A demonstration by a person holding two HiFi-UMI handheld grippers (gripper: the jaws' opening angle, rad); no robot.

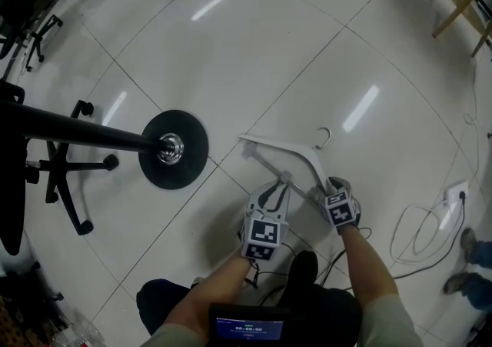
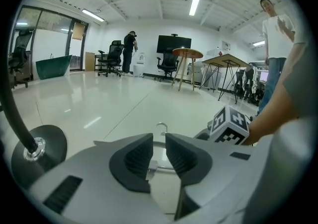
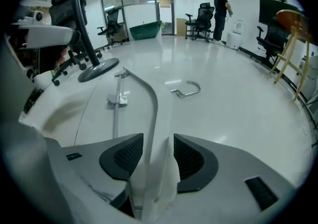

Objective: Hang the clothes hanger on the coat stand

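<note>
White plastic clothes hanger [image 1: 277,145] with a metal hook [image 1: 324,136] and a metal clip bar lies flat on the glossy white tiled floor [image 1: 254,38]. It is out in the open middle, well away from any floor edge and just in front of the person. It is near the round black base [image 1: 175,149] of the black coat stand but not touching it; the stand's pole runs off to the left of the head view.

Step in hand: pick-up. Hanger not on the stand yet, so the task is at an early stage.

Right gripper [image 1: 329,182] is down at the hanger's near end. Its own view shows the jaws spread wide with the white shoulder arm [image 3: 156,158] running between them and the pads not pressing, so no grip.

Left gripper [image 1: 280,184] is low over the clip bar. Its jaws stand slightly apart with nothing clamped, and the bar and clip show in the gap just beyond the tips. Contact with the bar probably none, hard to tell from this angle.

Next move, as I judge it:
- Close the right jaws on the shoulder arm.
- Steady the bar with the left gripper if needed.
- Lift with the hook free and upward.
- Carry it up to a peg on the stand.

Pegs are out of frame, so the hook needs aiming once it is raised.
</note>
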